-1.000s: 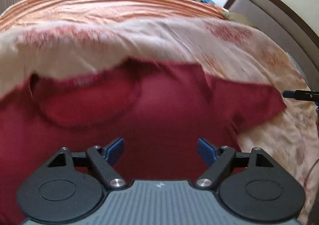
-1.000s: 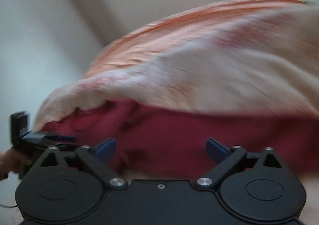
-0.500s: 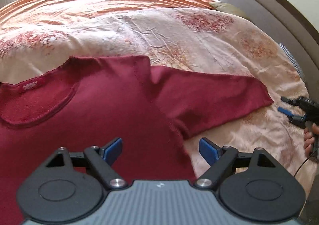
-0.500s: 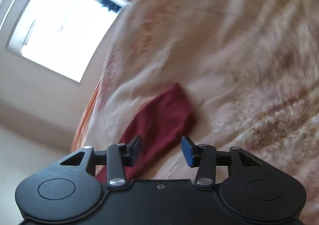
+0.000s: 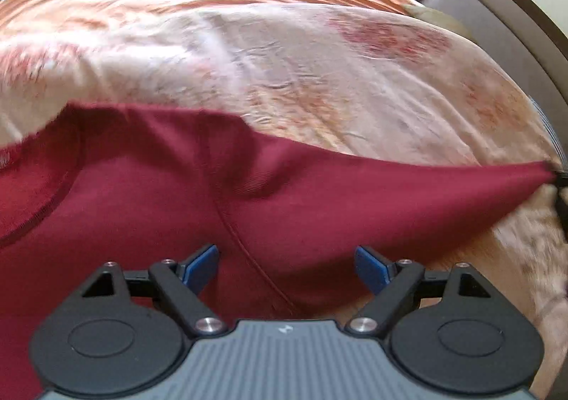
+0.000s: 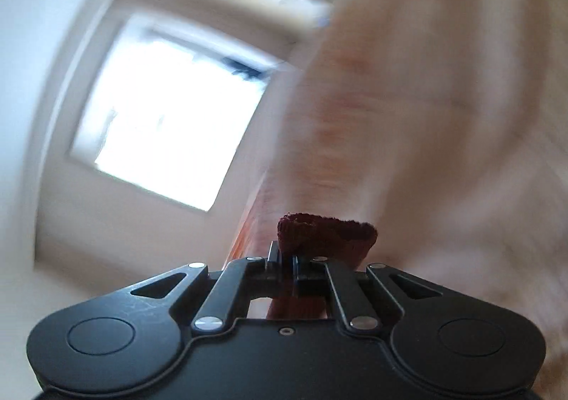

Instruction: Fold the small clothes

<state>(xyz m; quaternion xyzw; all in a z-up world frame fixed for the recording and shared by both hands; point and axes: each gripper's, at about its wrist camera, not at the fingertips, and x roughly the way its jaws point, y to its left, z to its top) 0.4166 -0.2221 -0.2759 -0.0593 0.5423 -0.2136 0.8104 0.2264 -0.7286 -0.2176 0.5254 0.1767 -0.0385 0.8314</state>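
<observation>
R tongs (image 6: 287, 267): I see them just pinched down on sleeve cuff (image 6: 325, 233) | L tongs (image 5: 285, 267): spread, nothing gripped, over red sweater (image 5: 149, 194) | sweater on floral bedspread (image 5: 319, 80), sleeve pulled out twd right edge

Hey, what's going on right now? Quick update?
Right gripper just closed on sleeve cuff. Left gripper open above red sweater. Nothing in the way.

I get bright daylight; the window (image 6: 177, 112) blows out white in my right view, which is badly motion-blurred. Left view smears too, and the fisheye bends the bed (image 5: 301, 55) edges.
</observation>
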